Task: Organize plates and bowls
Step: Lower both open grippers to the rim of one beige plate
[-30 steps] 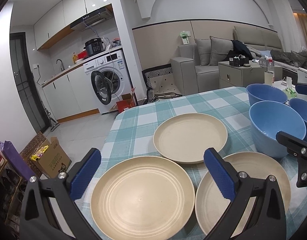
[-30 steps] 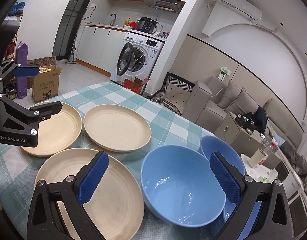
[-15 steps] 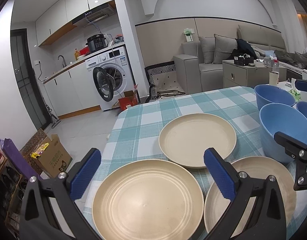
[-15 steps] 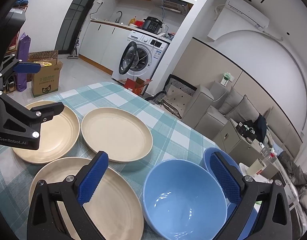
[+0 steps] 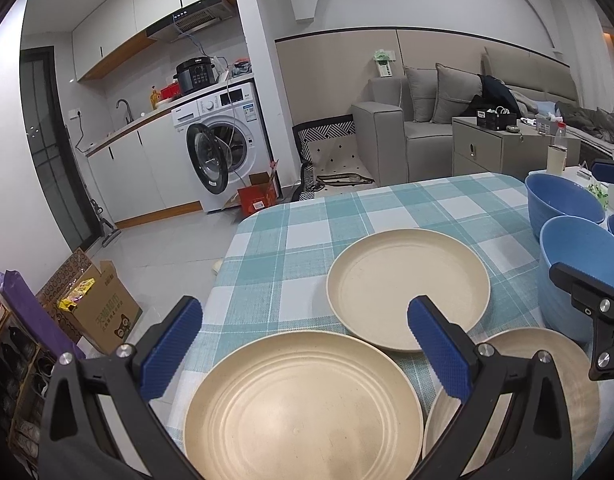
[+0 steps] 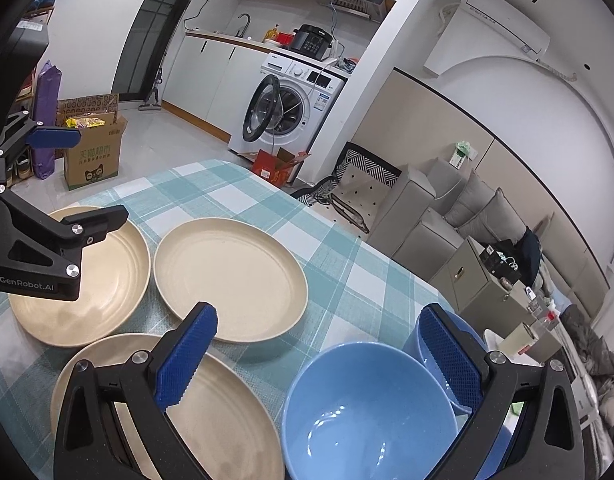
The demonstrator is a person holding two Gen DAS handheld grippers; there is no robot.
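Checked tablecloth (image 5: 307,220) is seen covering the table, with a washer (image 5: 223,136) and sofa (image 5: 419,120) behind. Left gripper (image 5: 307,344) is held with jaws wide apart, empty, above the near plate (image 5: 303,408). Right gripper (image 6: 319,356) is likewise spread and empty — poised over a blue bowl (image 6: 367,412) and a plate (image 6: 211,412). Three beige plates are laid flat, close together; a far plate (image 5: 407,284) sits between them and the bowls. A second bowl (image 5: 563,200) stands just behind the first.
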